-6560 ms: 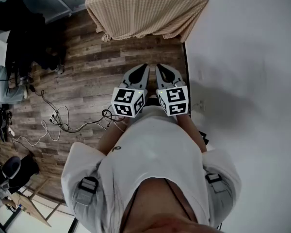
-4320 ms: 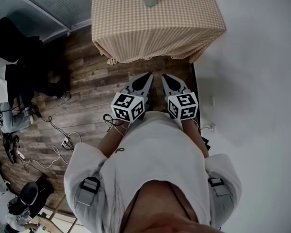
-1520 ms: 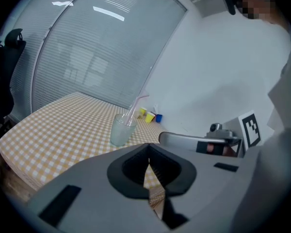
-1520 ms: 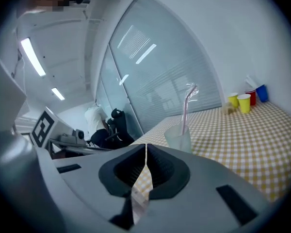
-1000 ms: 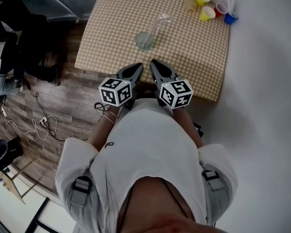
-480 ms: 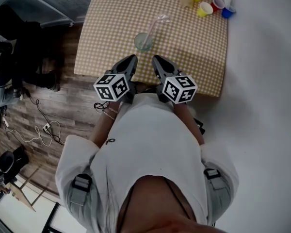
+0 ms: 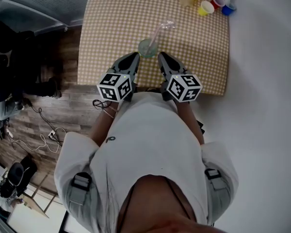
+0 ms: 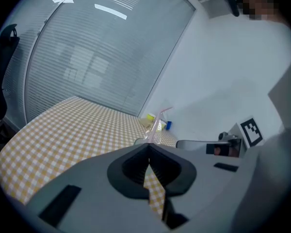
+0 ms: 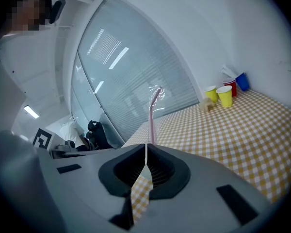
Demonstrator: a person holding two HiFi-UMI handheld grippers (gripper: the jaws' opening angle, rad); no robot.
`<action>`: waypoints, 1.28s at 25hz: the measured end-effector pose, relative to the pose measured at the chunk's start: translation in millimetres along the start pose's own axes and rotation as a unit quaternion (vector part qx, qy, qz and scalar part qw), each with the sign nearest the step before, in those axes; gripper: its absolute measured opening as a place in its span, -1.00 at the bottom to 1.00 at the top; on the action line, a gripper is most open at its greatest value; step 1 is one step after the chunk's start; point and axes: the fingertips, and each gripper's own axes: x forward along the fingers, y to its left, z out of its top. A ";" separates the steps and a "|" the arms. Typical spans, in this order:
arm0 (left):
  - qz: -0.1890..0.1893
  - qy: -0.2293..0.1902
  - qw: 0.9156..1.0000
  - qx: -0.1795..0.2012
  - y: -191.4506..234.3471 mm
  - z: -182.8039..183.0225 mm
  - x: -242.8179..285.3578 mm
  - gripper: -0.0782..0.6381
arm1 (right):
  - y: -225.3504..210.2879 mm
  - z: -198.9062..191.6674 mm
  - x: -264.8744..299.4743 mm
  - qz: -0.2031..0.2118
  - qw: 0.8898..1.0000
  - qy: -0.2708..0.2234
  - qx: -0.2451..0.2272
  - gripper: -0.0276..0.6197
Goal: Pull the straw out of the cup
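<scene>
- Head view: the left gripper (image 7: pixel 134 57) and the right gripper (image 7: pixel 161 57), both clenched and empty, point at the clear cup (image 7: pixel 146 47) on the checked table (image 7: pixel 106 28). The cup stands just ahead between their tips, its pink straw (image 7: pixel 160 30) leaning away.
- Left gripper view: jaws pressed together, straw just ahead, slightly right.
- Right gripper view: jaws together on nothing, straw rising just past the tips.

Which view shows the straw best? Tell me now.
Right gripper view: the straw stands large and close above the jaws. Head view shows it small in the cup; left gripper view, tiny.
</scene>
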 end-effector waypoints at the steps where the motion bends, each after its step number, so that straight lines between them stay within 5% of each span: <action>1: -0.002 0.003 1.000 0.000 3.4 1.5 0.8 -0.76 | -0.4 1.9 2.2 -0.004 1.000 -0.002 -0.002 -0.81; 18: -0.032 0.014 0.999 0.019 26.8 22.5 14.5 -0.76 | -7.2 12.5 27.2 -0.090 0.994 0.017 -0.054 -0.81; 32: -0.052 0.015 0.998 0.012 32.3 26.0 20.0 -0.76 | -4.3 23.1 36.1 -0.106 0.992 0.008 -0.068 -0.80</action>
